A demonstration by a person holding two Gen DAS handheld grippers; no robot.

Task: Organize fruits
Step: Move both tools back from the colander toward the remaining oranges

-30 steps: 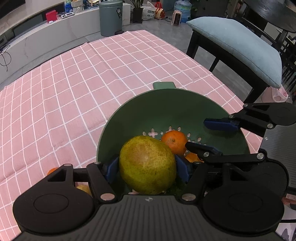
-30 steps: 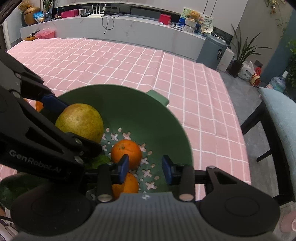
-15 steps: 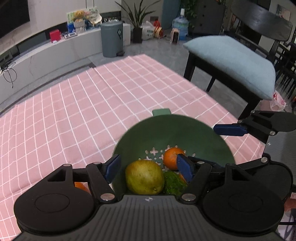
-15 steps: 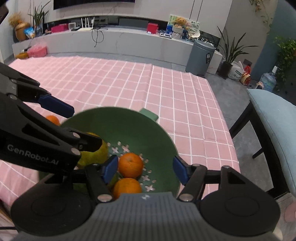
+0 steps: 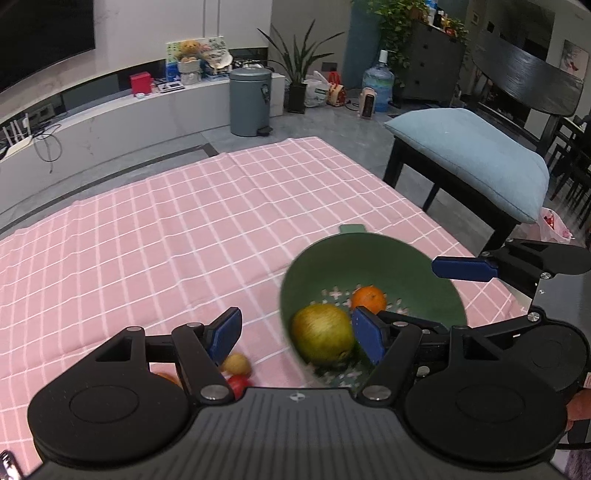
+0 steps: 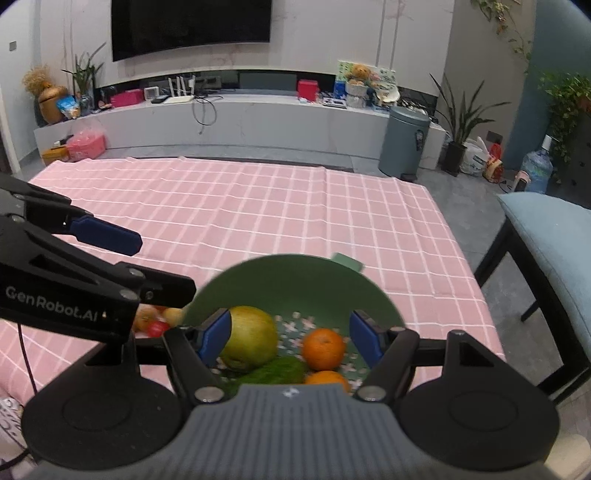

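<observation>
A pink checked cloth (image 6: 258, 214) is covering the worktop, while a grey bin (image 6: 404, 142) is standing beside a cushioned chair (image 5: 469, 151).

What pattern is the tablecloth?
Pink with a white grid; the tablecloth shows best in the right wrist view.

Worktop (image 6: 258, 206) covered by pink checked cloth. Beyond it, a long pale low cabinet (image 6: 236, 118) along a white wall, dark TV screen (image 6: 190, 26) mounted above. Grey pedal bin (image 6: 404, 142) on grey floor (image 5: 325, 125), potted plant (image 6: 456, 118) beside. Black chair with blue cushion (image 5: 476, 155) at right. Even indoor light.
</observation>
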